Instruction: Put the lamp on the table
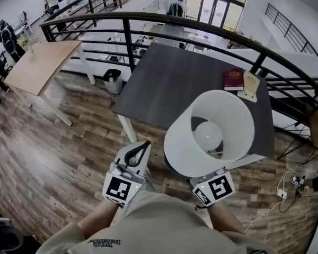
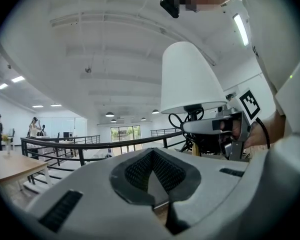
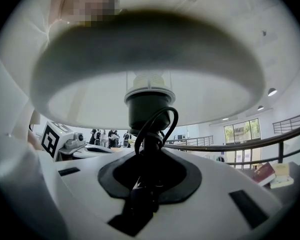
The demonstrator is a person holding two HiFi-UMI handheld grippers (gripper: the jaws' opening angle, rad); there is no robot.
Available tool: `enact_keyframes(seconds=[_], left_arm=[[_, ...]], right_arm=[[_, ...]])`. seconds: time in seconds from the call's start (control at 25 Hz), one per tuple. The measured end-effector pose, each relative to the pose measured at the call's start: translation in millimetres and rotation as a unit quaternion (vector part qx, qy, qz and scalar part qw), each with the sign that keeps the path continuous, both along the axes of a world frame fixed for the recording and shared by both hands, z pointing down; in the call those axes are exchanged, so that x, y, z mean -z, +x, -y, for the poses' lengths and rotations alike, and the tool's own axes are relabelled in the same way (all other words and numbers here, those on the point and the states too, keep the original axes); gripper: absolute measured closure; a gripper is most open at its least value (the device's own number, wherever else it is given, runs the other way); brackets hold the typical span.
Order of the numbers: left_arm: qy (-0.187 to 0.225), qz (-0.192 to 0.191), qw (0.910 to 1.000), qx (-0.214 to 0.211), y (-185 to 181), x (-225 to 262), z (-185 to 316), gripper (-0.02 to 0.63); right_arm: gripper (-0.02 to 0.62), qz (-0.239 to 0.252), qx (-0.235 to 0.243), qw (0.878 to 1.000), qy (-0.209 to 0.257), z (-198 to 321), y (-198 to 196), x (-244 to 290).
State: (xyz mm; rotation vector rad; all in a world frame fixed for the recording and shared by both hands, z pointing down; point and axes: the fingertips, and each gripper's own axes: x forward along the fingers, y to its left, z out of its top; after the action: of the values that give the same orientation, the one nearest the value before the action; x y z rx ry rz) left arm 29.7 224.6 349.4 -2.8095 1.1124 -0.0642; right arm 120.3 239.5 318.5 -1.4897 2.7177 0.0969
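The lamp has a white conical shade with a bulb inside; I look down into it in the head view. My right gripper is shut on the lamp's dark stem, where a black cord loops just under the socket. In the head view only its marker cube shows below the shade. The lamp hangs upright in the air, near the front edge of the dark grey table. My left gripper is shut with nothing in it, left of the lamp.
A dark red book and a small wooden stand lie at the table's right back. A black railing curves behind it. A light wooden table stands to the left, a bin between. A cable lies on the floor at right.
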Motion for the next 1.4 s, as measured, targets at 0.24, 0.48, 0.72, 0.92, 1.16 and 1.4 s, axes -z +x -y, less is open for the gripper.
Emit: enact_keyframes(seconds=[0.24, 0.48, 0.72, 0.92, 1.16, 1.4], left_arm=[[-0.013, -0.013, 0.9997, 0.014, -10, -4, 74, 0.601], [-0.031, -0.019, 0.9993, 0.009, -15, -5, 145, 0.601], [-0.036, -0.013, 0.9993, 0.001, -21, -3, 224, 0.601], [-0.018, 0.0, 0.9998, -0.011, -27, 0, 287, 0.601], [-0.025, 0.009, 0.9989, -0.039, -27, -3, 351, 0.601], [-0.022, 0.005, 0.9981, -0.057, -26, 6, 406, 0.601]], right_arm=[[0.514, 0.0, -0.005, 1.0, -0.004, 64, -8, -6], [0.514, 0.005, -0.008, 1.0, -0.022, 136, -15, -8], [0.514, 0.008, -0.019, 0.999, -0.027, 215, -20, -3], [0.514, 0.01, -0.033, 0.999, -0.029, 279, -25, -1], [0.513, 0.006, -0.054, 0.998, -0.027, 342, -27, 2], [0.512, 0.007, -0.069, 0.997, -0.022, 401, -29, 14]])
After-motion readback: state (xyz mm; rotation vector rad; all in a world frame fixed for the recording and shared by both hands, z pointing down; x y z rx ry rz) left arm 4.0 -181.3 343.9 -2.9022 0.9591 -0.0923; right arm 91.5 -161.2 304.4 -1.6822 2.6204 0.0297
